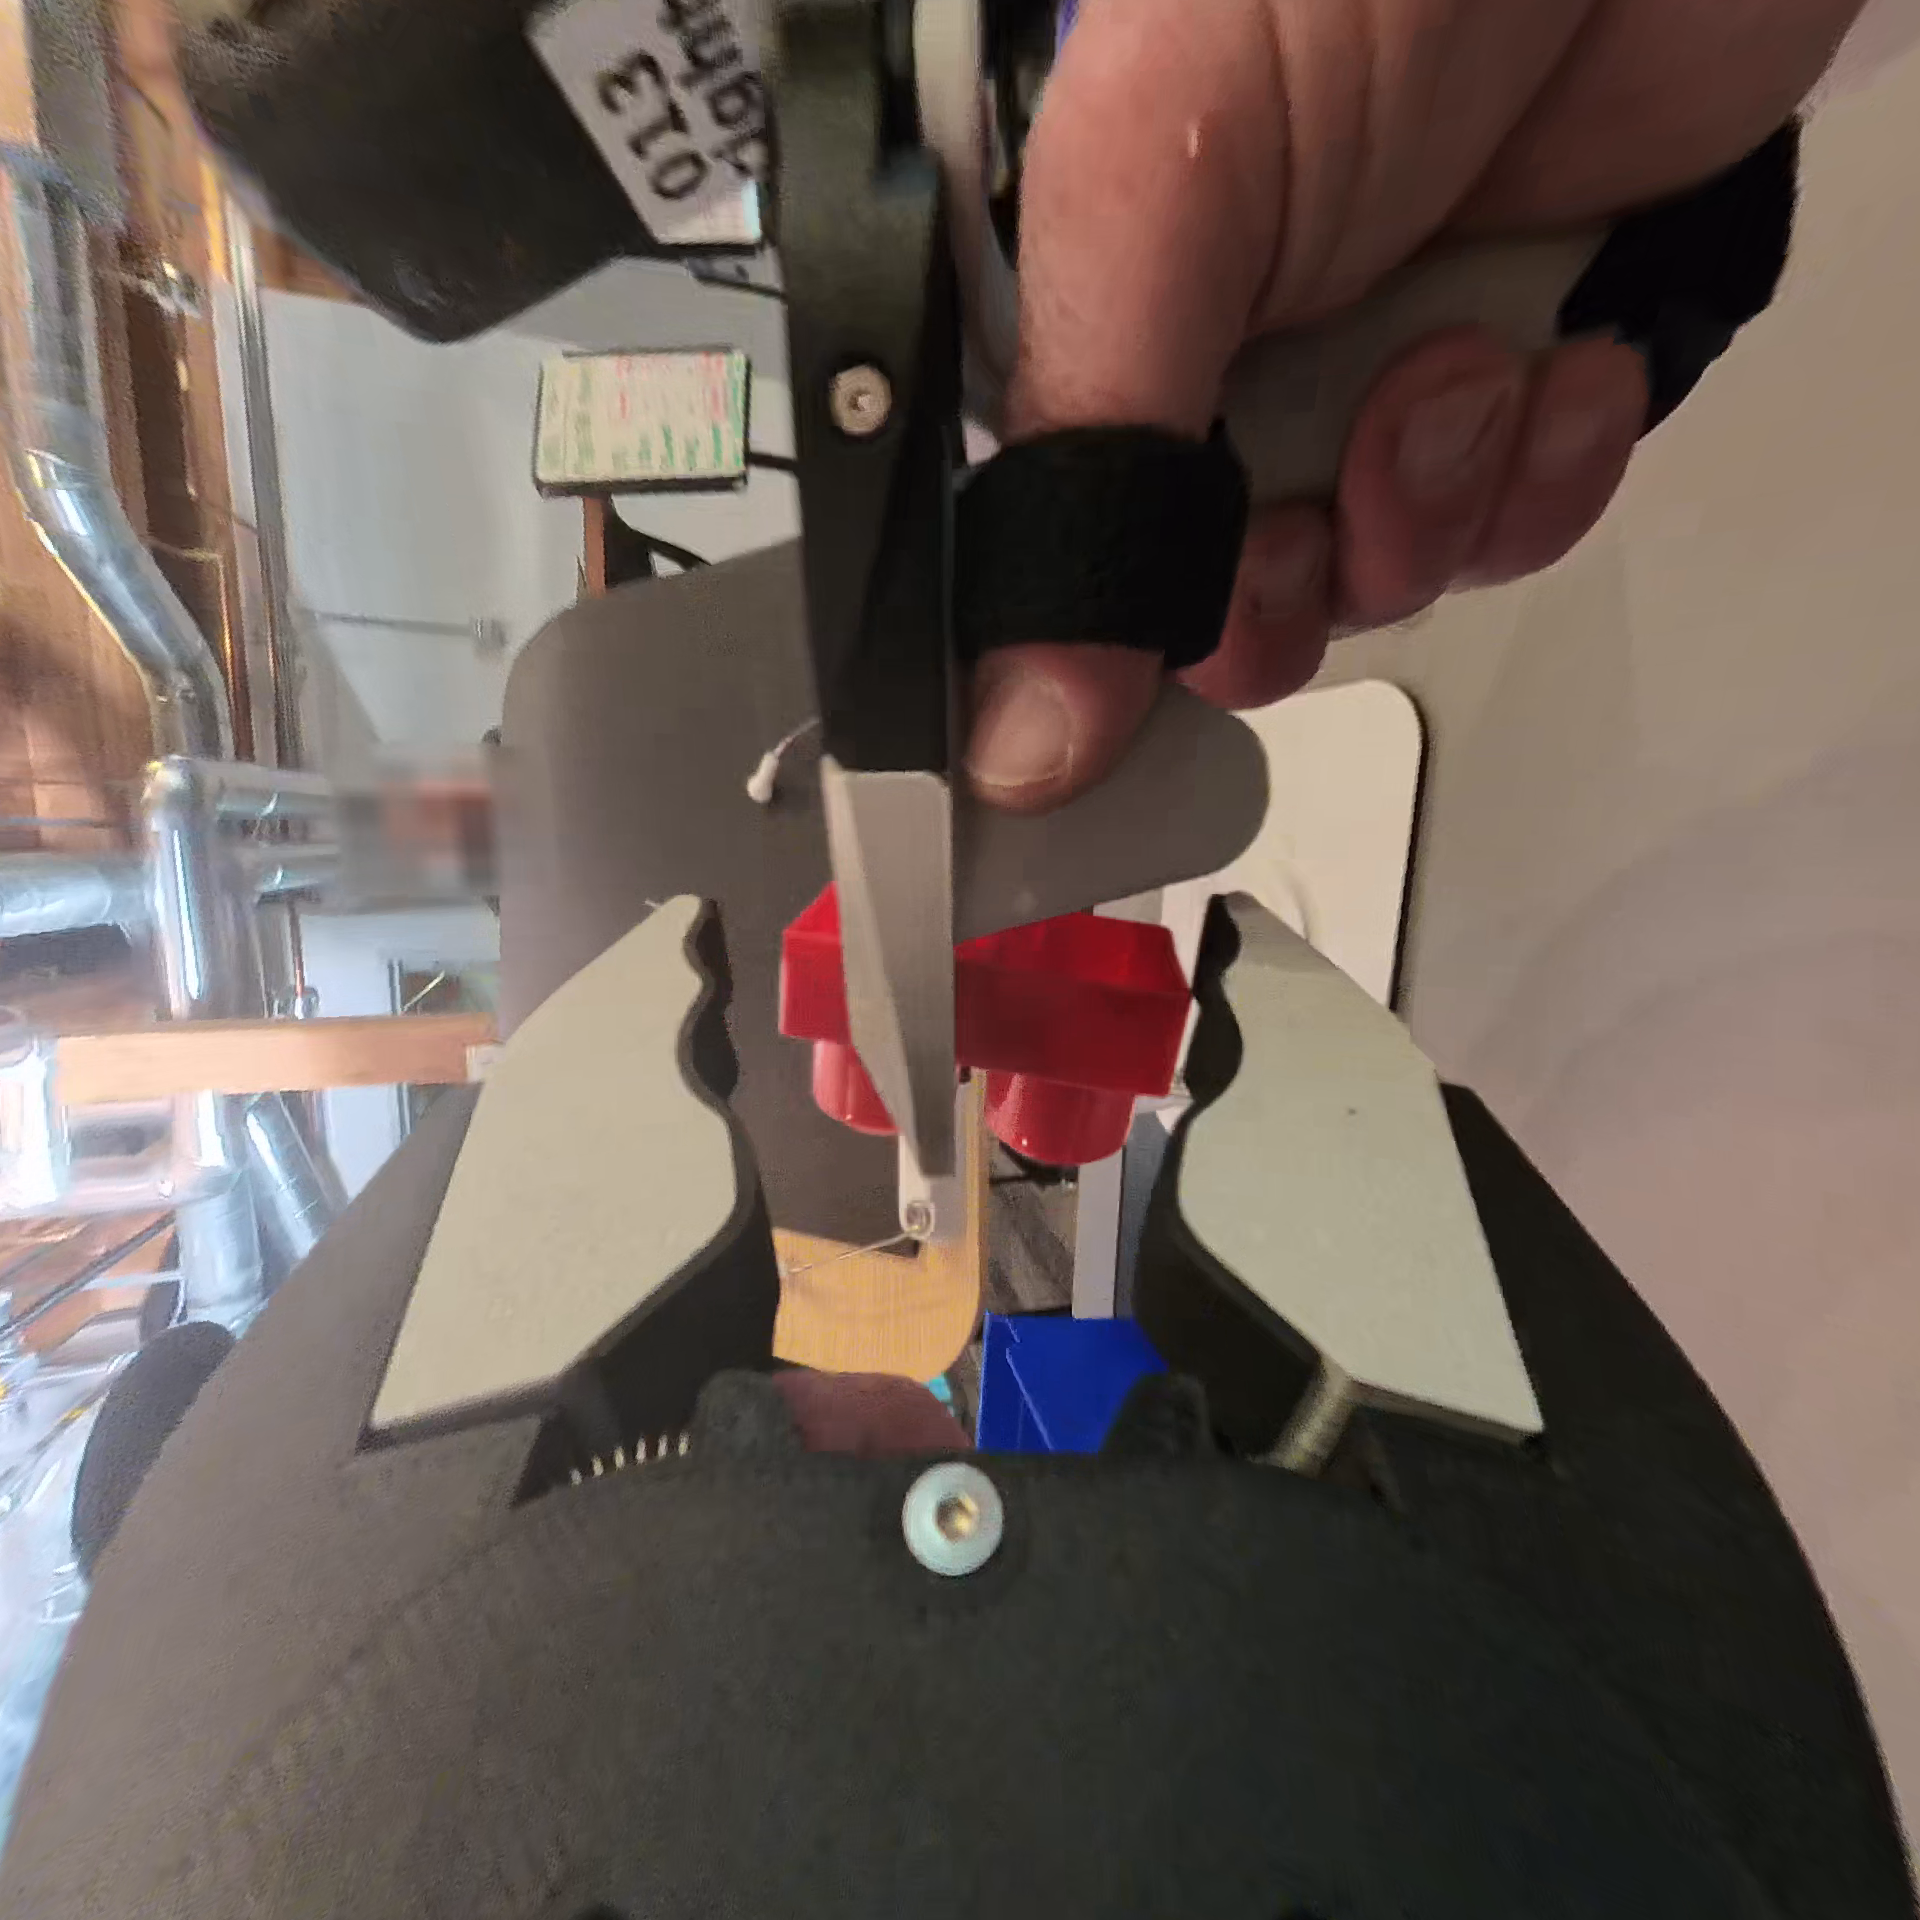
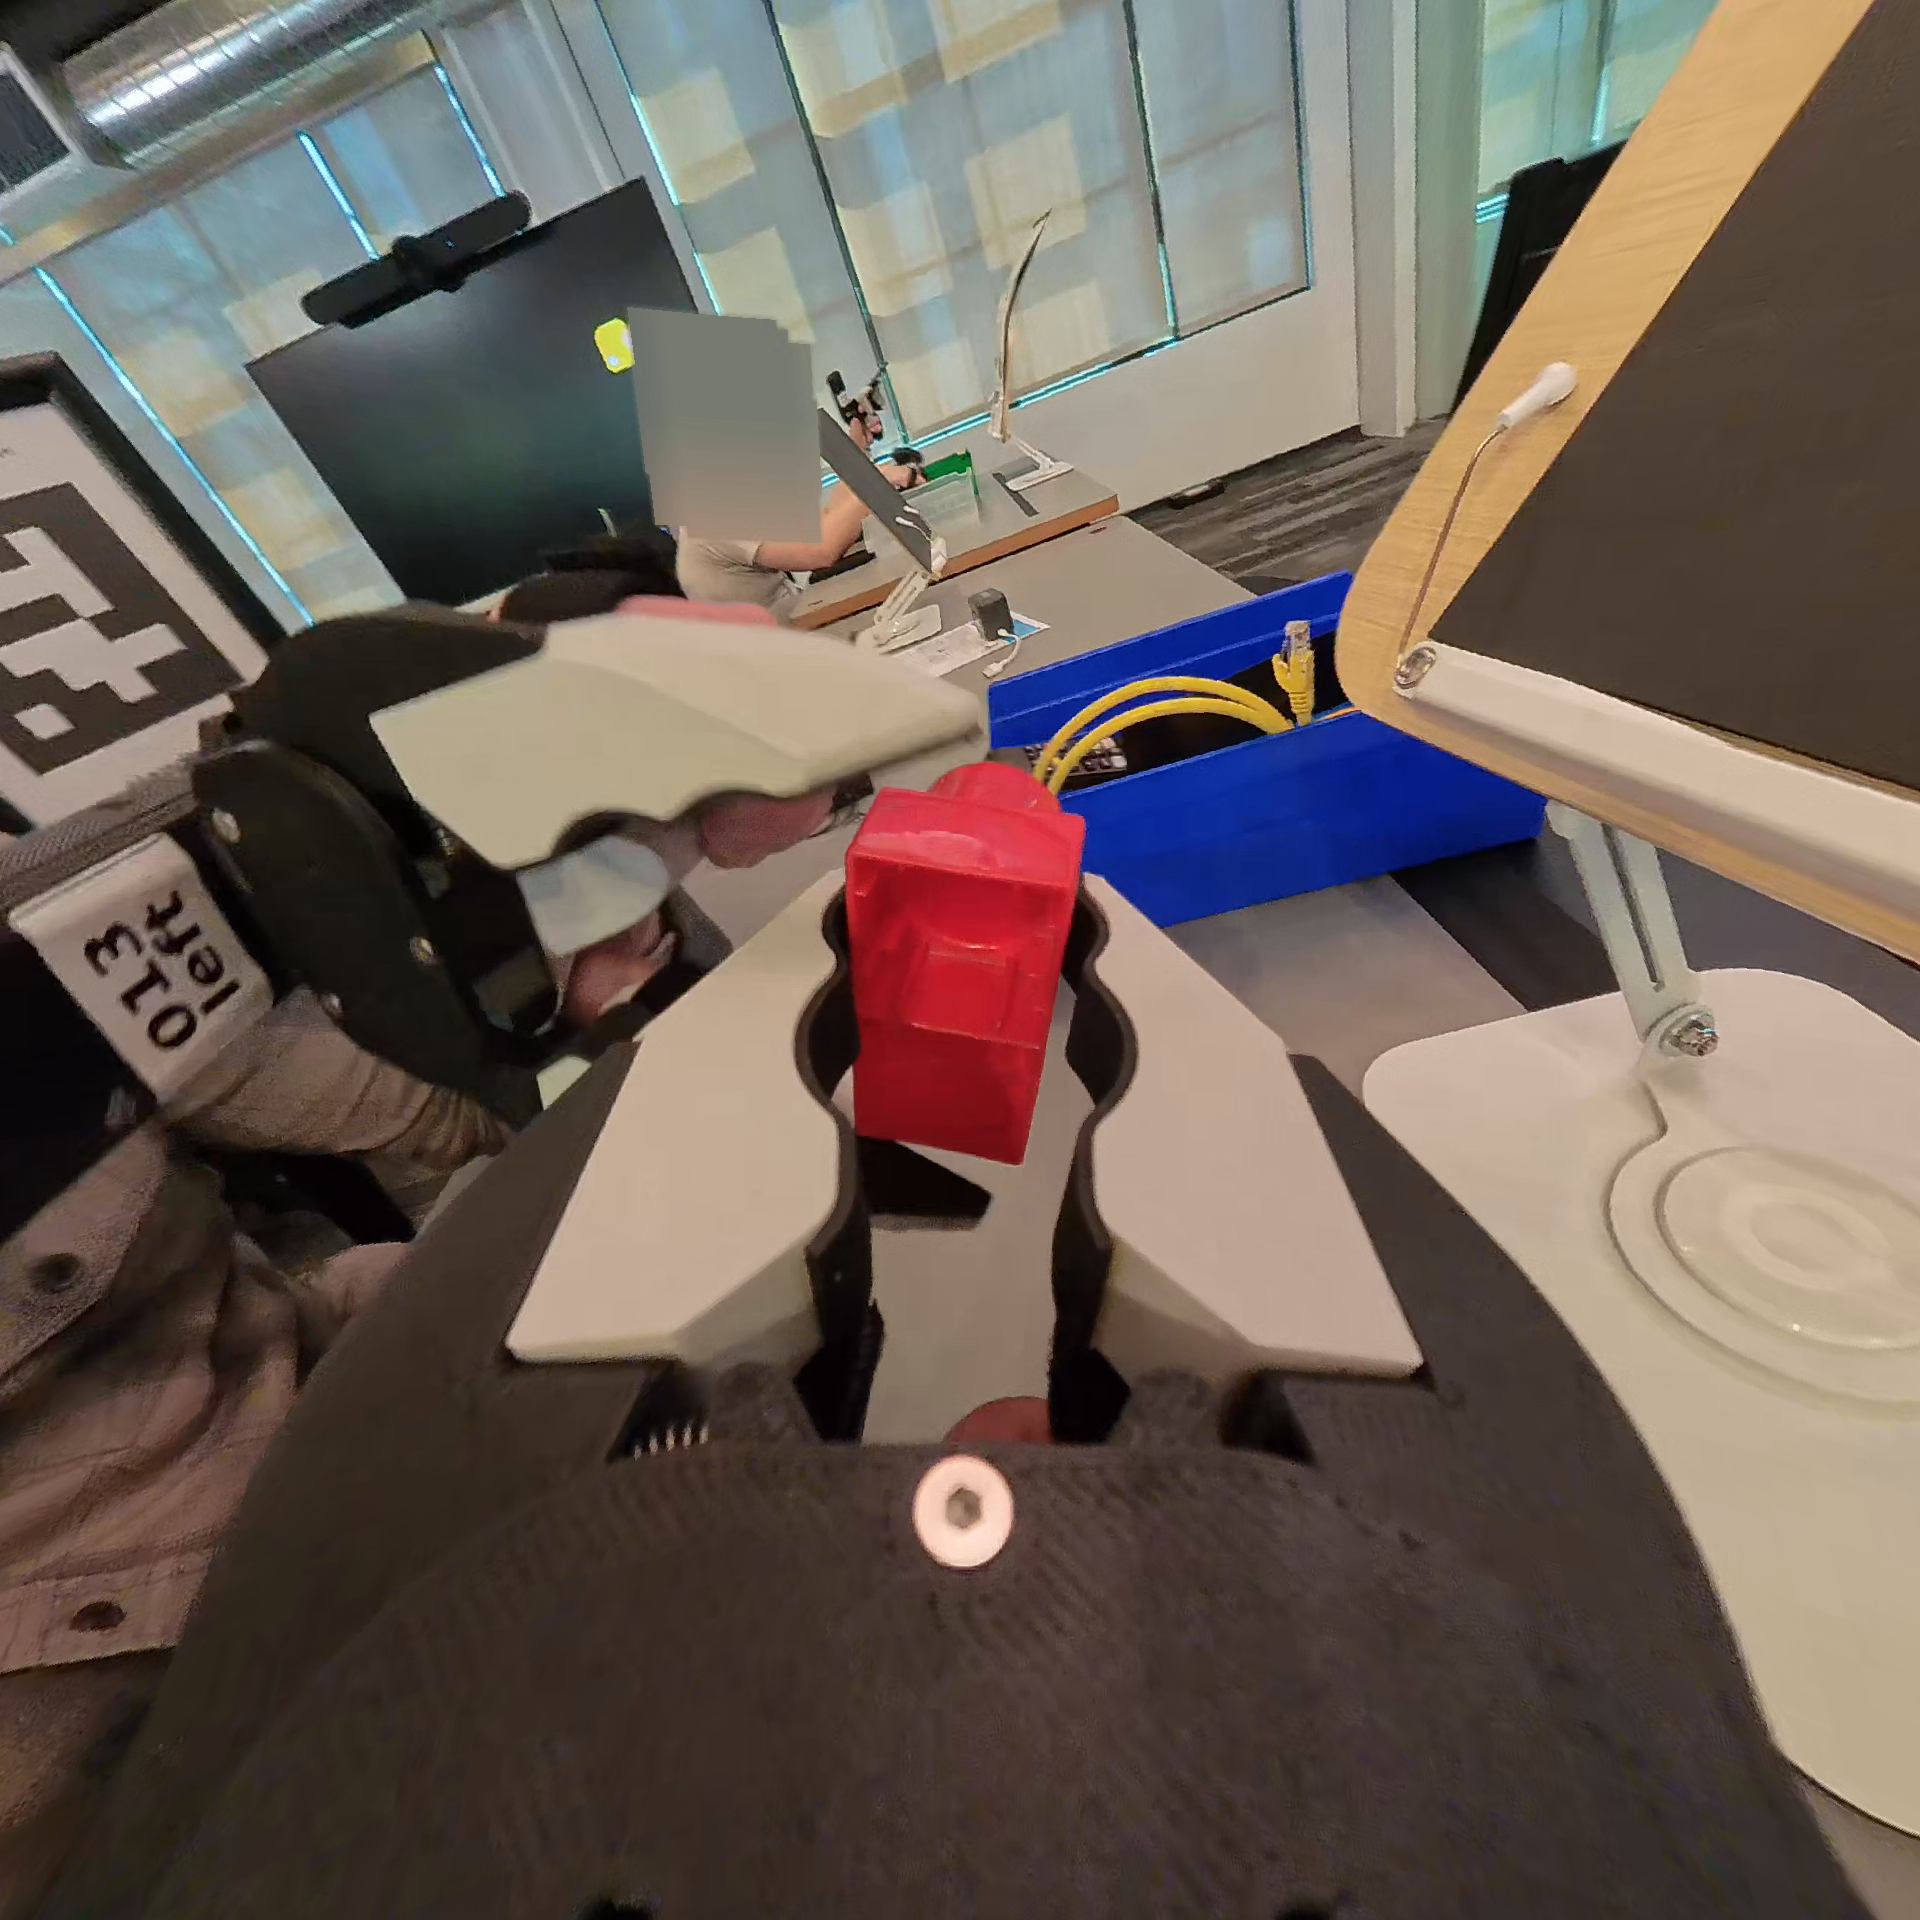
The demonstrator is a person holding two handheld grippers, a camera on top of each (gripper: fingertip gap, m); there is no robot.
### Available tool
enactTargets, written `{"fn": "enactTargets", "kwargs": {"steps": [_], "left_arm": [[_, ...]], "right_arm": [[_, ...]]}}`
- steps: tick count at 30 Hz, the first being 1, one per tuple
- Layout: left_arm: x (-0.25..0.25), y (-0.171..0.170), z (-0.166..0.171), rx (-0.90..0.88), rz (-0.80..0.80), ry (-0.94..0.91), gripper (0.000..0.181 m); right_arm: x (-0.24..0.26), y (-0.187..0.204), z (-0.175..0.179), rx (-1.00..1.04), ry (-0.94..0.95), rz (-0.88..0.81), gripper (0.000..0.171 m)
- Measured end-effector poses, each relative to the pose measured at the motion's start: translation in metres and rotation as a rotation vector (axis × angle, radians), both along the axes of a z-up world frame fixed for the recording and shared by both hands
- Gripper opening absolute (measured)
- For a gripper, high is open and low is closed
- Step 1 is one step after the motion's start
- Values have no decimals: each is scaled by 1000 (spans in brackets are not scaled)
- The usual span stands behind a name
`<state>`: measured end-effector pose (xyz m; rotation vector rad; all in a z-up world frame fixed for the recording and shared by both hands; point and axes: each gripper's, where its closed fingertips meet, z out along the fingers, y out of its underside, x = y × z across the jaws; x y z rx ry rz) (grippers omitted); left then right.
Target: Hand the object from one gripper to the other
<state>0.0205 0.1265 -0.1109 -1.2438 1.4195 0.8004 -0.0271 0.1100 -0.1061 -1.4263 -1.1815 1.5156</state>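
Right hand-held gripper point(image 2: 961, 987), frame centre, clamps red plastic studded block point(image 2: 951, 997); left hand-held gripper point(image 1: 961, 997) spread wide around it, not touching.

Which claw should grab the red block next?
The left gripper, probably. The right gripper already pinches the red block, so its job is letting go. The left one is open, with the block sitting between its fingers, not yet squeezed.

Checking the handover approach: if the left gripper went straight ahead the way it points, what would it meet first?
Probably the right gripper's grey finger, edge-on in its line, shut on the red plastic block. The left gripper is open; depth is unclear.
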Motion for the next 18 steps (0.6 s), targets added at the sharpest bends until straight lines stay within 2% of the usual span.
{"fn": "enactTargets", "kwargs": {"steps": [2, 9, 13, 15, 18], "left_arm": [[4, -8, 6, -19, -51, -33, 93], [11, -33, 24, -24, -278, -107, 94], [31, -59, 26, -45, -469, -156, 92], [43, -75, 23, -55, -573, -152, 97], [56, -85, 24, -36, -642, -171, 100]], "right_arm": [[7, -4, 6, -21, 47, 44, 35], [44, -41, 29, -20, 225, 317, 35], [62, -69, 33, 6, 283, 488, 35], [67, -80, 33, 7, 311, 564, 35], [73, -97, 30, 1, 341, 683, 35]]}}
